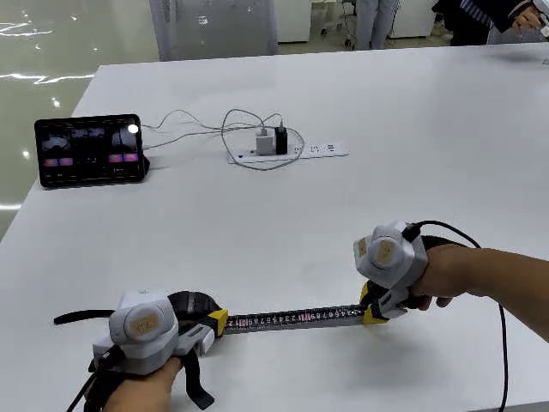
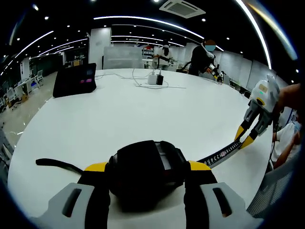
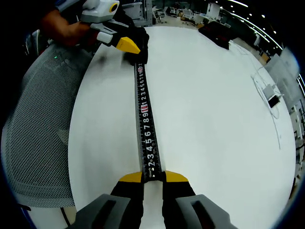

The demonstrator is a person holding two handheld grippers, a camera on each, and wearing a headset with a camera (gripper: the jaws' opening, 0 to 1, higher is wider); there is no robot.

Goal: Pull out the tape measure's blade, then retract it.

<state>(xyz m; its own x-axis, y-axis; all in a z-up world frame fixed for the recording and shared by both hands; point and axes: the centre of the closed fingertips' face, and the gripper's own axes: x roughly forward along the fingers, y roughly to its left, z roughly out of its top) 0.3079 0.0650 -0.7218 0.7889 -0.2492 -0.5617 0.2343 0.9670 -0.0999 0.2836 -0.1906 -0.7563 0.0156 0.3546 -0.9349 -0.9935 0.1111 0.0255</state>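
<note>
The left hand-held gripper [image 1: 216, 323] is clamping the black case [image 2: 145, 174] at 7 o'clock on the table [image 1: 283, 215], its jaws spread to the case's width. The right hand-held gripper [image 3: 152, 176] is pinching the blade [image 3: 145, 119] by its tip at 5 o'clock, jaws nearly together. The blade is lying flat between them, showing 1 to 9, then red digits. A tablet [image 1: 89, 150] is sitting at 10 o'clock

Bright, even overhead light floods the white surface [image 1: 360, 154]; shadows on it are faint and soft. The glossy floor [image 1: 39, 51] carries white glare streaks. In the gripper views, ceiling light strips [image 2: 143, 18] bend into arcs and the edges bulge with fisheye distortion. Digits on the blade [image 3: 145, 119] read sharply; the near jaws look slightly soft.
</note>
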